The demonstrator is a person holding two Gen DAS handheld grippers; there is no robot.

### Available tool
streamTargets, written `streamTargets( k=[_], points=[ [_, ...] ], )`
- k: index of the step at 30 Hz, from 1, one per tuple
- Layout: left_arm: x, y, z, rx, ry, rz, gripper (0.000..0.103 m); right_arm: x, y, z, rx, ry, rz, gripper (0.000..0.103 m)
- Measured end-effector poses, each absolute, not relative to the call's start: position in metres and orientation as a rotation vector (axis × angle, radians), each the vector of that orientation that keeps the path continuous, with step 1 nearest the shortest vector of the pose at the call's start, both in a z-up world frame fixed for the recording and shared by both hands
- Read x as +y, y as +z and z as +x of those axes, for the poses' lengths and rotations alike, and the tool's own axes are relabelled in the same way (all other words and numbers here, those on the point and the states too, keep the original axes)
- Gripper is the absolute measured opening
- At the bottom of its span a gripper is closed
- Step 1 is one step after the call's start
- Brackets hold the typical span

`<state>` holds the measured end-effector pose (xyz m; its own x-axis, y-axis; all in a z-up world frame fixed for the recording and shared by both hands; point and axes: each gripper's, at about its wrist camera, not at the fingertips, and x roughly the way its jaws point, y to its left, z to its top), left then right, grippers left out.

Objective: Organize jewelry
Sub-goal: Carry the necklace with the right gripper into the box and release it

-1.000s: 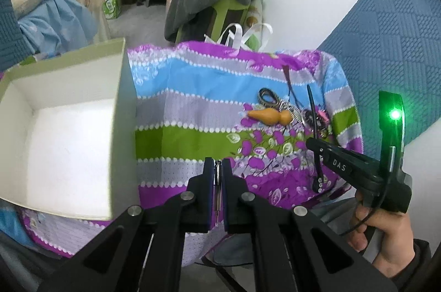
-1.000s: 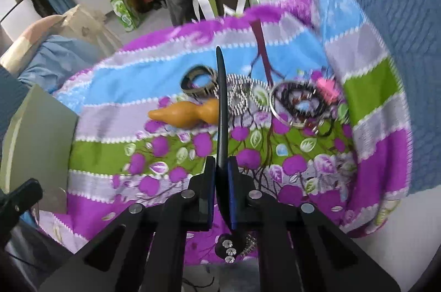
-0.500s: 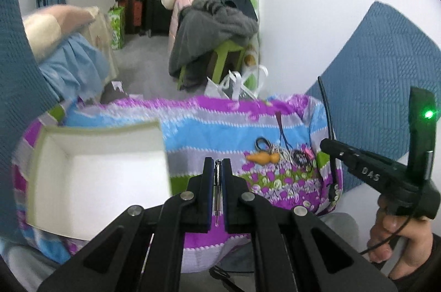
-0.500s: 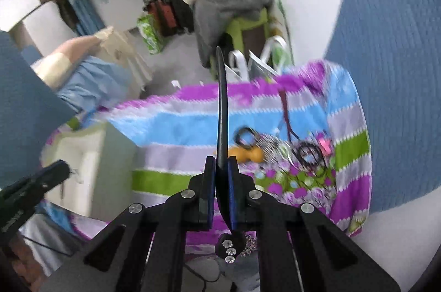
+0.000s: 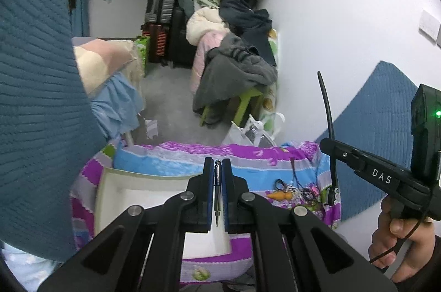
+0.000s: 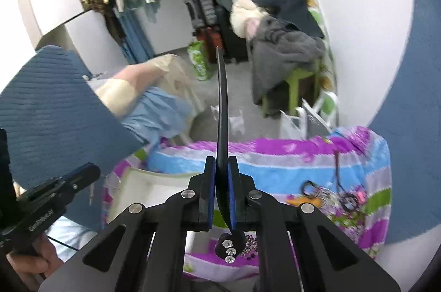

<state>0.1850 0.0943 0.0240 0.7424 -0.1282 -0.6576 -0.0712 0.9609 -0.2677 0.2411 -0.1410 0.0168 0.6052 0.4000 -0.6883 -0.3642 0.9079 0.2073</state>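
In the left wrist view, the left hand-held gripper (image 5: 217, 191) pinches a thin silver pin (image 5: 217, 195) above the white box (image 5: 110, 198); loose jewelry (image 5: 292, 191) lies far right on the striped cloth (image 5: 171, 162). In the right wrist view, the right hand-held gripper (image 6: 221, 192) clamps a black headband (image 6: 222, 110), jewelry (image 6: 330, 195) to its right.

Readable text: "DAS" in white capitals on the black body of the right gripper (image 5: 332, 154) – seen from the left wrist view, off to the right of the left gripper (image 5: 218, 176) and about level with its fingertips. Second print on the left gripper's black body in the right wrist view, low and left of the right gripper's fingers (image 6: 210, 181) – white, too blurred to read. Nothing else legible.
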Motion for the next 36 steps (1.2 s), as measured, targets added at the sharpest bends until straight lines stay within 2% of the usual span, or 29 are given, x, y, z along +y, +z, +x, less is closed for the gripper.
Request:
streamTargets(
  k=[7, 24, 31, 36],
  points=[
    [0.143, -0.013, 0.179, 0.784, 0.007, -0.333, 0.003, -0.081, -0.009, 0.246, 0.858, 0.513, 0.042, 0.006],
    [0.186, -0.163, 0.186, 0.936, 0.025, -0.394, 0.003, -0.005, -0.16, 0.244, 1.08, 0.578, -0.063, 0.006],
    [0.186, -0.186, 0.187, 0.966, 0.039, -0.396, 0.003, 0.004, -0.195, 0.238, 1.134, 0.575, -0.12, 0.007],
    [0.185, -0.18, 0.185, 0.95, 0.052, -0.39, 0.005, 0.001, -0.194, 0.236, 1.148, 0.575, -0.11, 0.008]
  ],
)
